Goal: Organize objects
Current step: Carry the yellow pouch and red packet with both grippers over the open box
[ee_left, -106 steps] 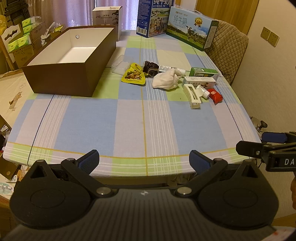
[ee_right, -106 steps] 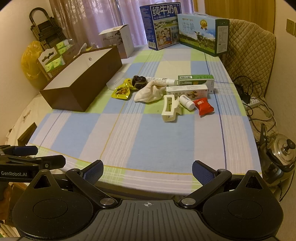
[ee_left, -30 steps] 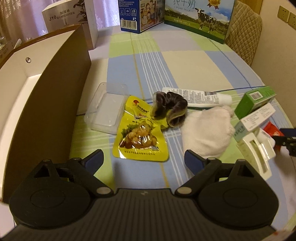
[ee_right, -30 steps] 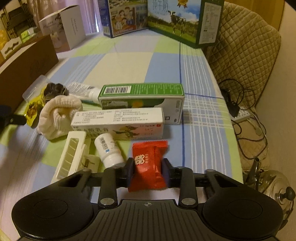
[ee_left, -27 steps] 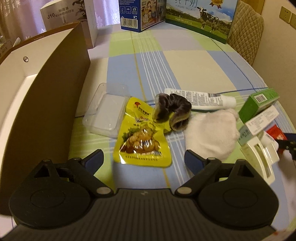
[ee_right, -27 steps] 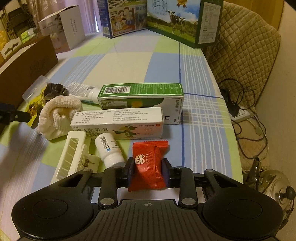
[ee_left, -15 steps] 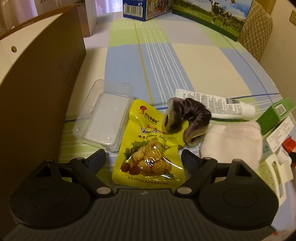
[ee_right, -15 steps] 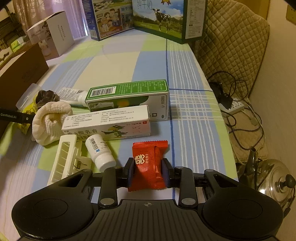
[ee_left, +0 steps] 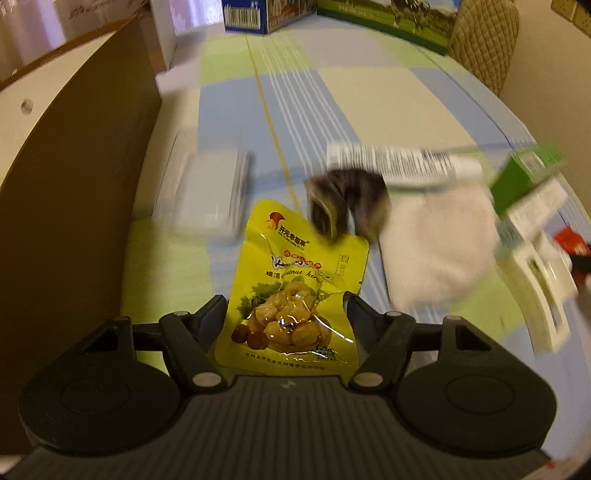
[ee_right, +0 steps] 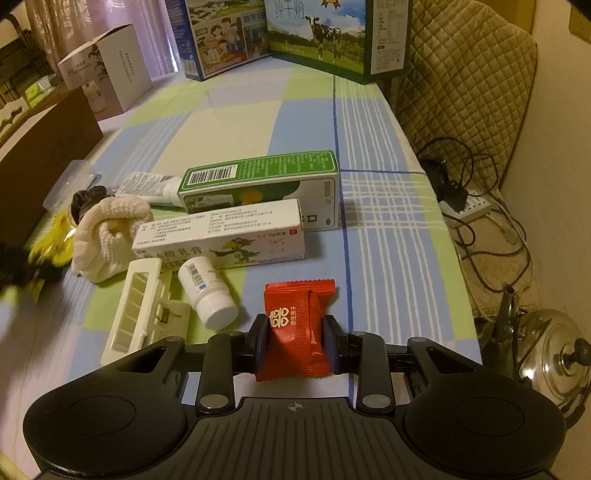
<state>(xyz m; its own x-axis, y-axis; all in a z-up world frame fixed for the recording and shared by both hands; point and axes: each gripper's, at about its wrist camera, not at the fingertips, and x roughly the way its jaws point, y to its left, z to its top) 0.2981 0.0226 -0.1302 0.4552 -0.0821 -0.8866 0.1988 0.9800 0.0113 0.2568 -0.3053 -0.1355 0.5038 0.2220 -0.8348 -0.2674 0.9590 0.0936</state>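
My left gripper is shut on the yellow chestnut snack packet and holds it above the checked tablecloth, beside the brown box. My right gripper is shut on a red candy packet, held just above the cloth. On the cloth lie a dark hair scrunchie, a white cloth, a white tube, a green carton, a white ointment carton, a white pill bottle and a white hair clip.
A clear plastic lid lies by the brown box. Milk cartons and a white box stand at the far end. A quilted chair, cables and a steel kettle are off the table's right edge.
My left gripper has closed on the yellow packet and lifted it; the view is blurred by motion. My right gripper stays shut on the red packet and has risen slightly.
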